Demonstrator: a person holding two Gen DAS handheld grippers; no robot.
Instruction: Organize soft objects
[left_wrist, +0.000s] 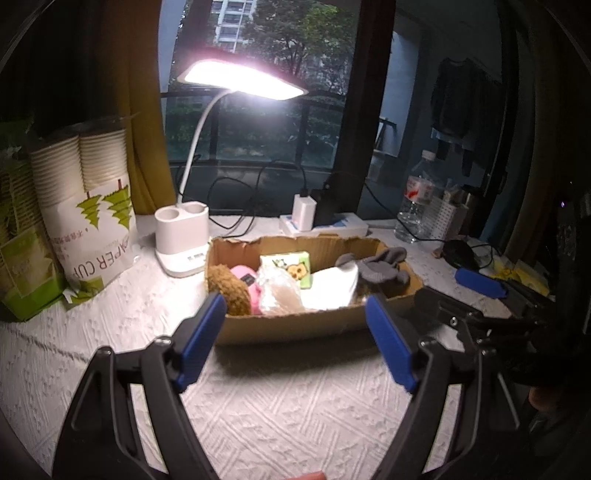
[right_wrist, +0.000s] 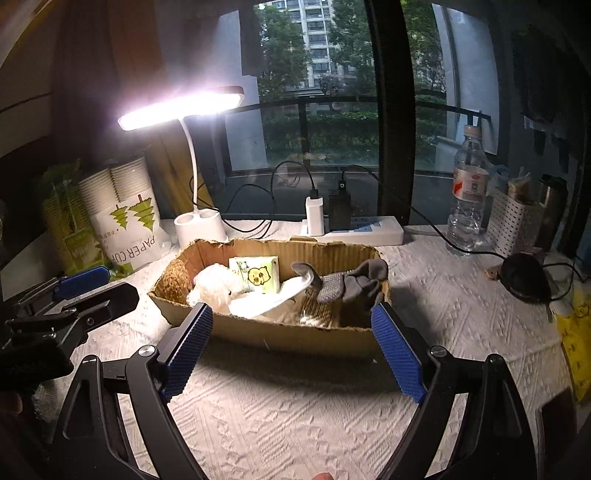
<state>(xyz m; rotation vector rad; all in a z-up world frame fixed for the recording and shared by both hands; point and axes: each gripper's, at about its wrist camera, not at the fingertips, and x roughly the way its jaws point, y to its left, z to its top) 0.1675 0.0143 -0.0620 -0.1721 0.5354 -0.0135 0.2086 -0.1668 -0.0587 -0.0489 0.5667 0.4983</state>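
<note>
Both grippers empty, short of the box of soft things

We hold the left gripper (left_wrist: 295, 314) and the right gripper (right_wrist: 291, 325) with blue pads spread wide and nothing between them, both hovering over the white textured surface (left_wrist: 295, 406) just in front of the torn brown cardboard box (right_wrist: 280, 332). Inside it the soft things lie crowded: a brown fuzzy plush (left_wrist: 229, 291), a crinkled clear plastic bag (left_wrist: 277, 291), a white folded cloth (right_wrist: 273, 299), a grey knitted glove (right_wrist: 347, 284) draped at the right end, and a green tissue pack with a yellow chick (right_wrist: 258, 275). We judge the risks to be snagging the ragged box wall on the way in, pinching two overlapping pieces at once (cloth and glove touch), or dragging the light box toward the white desk lamp (left_wrist: 181, 240).
</note>
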